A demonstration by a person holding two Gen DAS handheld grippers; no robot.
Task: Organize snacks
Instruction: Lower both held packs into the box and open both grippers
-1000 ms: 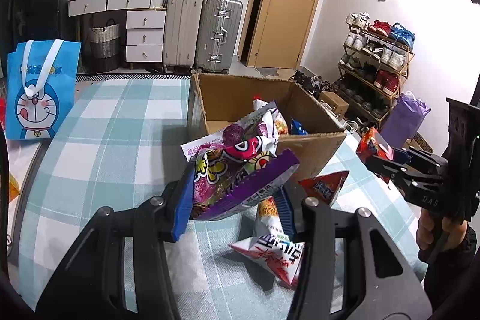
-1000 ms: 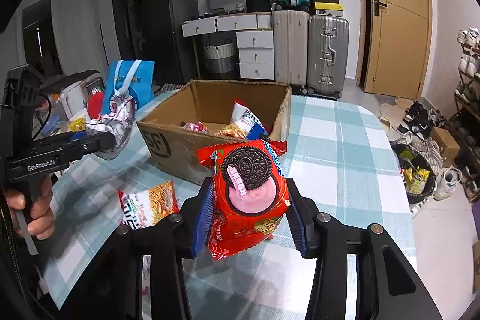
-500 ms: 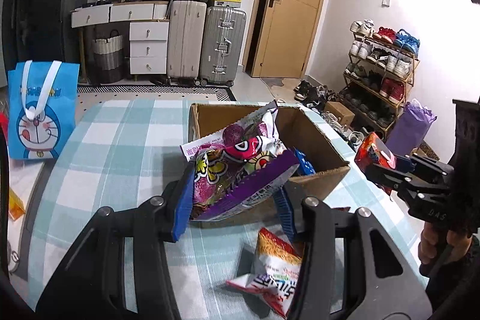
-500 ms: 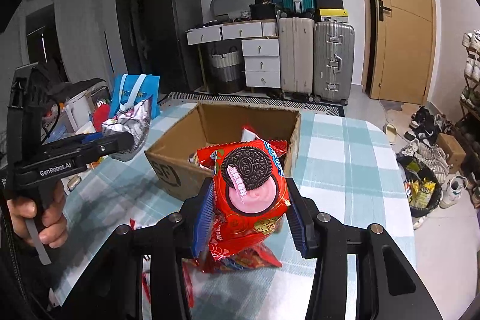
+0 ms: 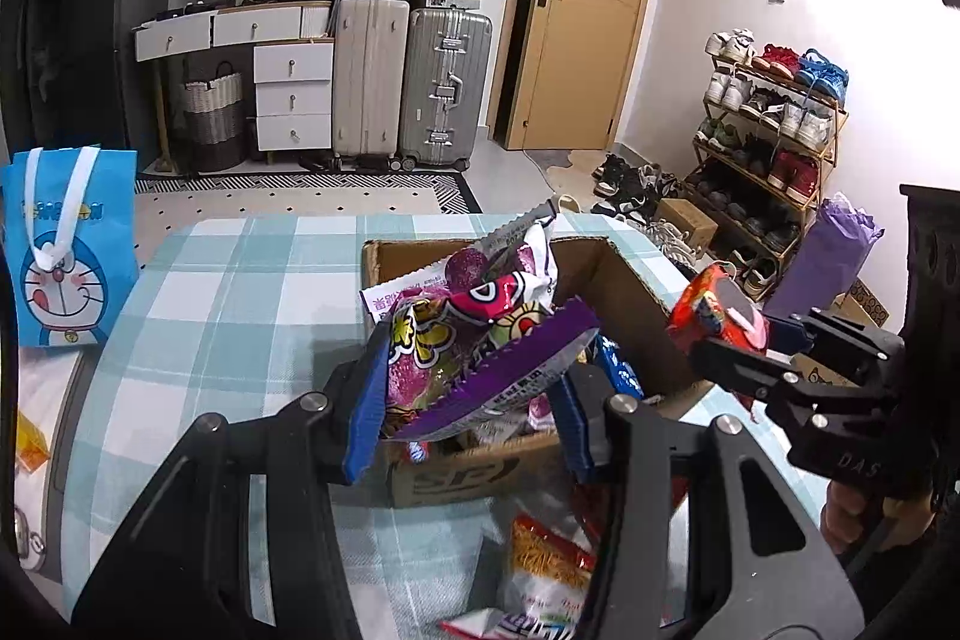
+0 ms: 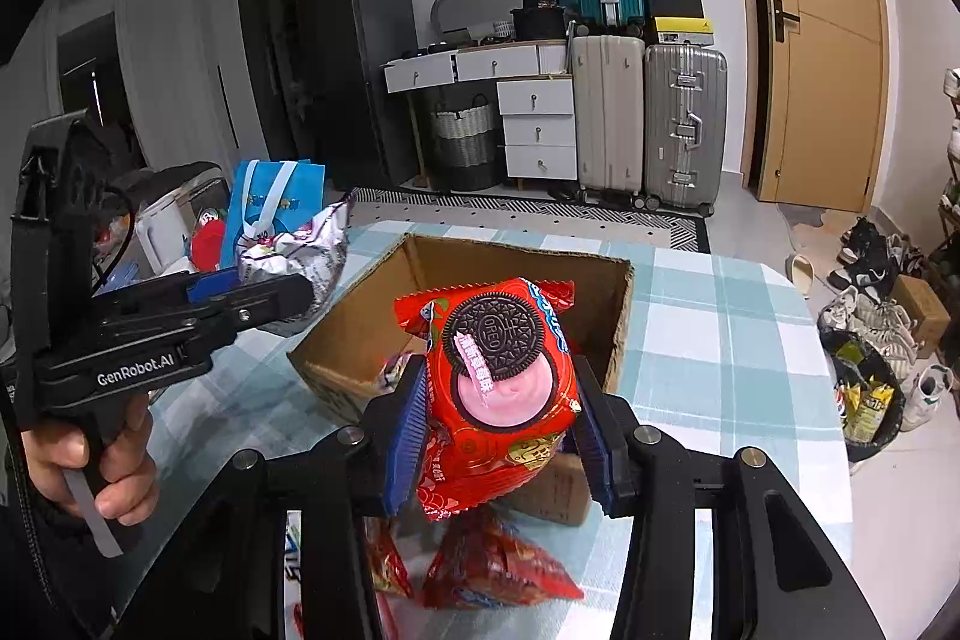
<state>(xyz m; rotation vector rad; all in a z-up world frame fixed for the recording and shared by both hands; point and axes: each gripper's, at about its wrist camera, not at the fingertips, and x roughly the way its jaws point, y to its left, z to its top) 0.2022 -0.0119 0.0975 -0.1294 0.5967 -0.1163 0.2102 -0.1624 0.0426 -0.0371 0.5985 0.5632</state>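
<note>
With your left gripper clamped on the purple bag and right gripper on the Oreo pack, you needed both above the box before letting go

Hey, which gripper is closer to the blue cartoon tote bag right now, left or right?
Left. The left gripper, holding a purple snack bag, is just beside the tote bag; the right gripper, holding the Oreo pack, sits beyond the cardboard box.
</note>
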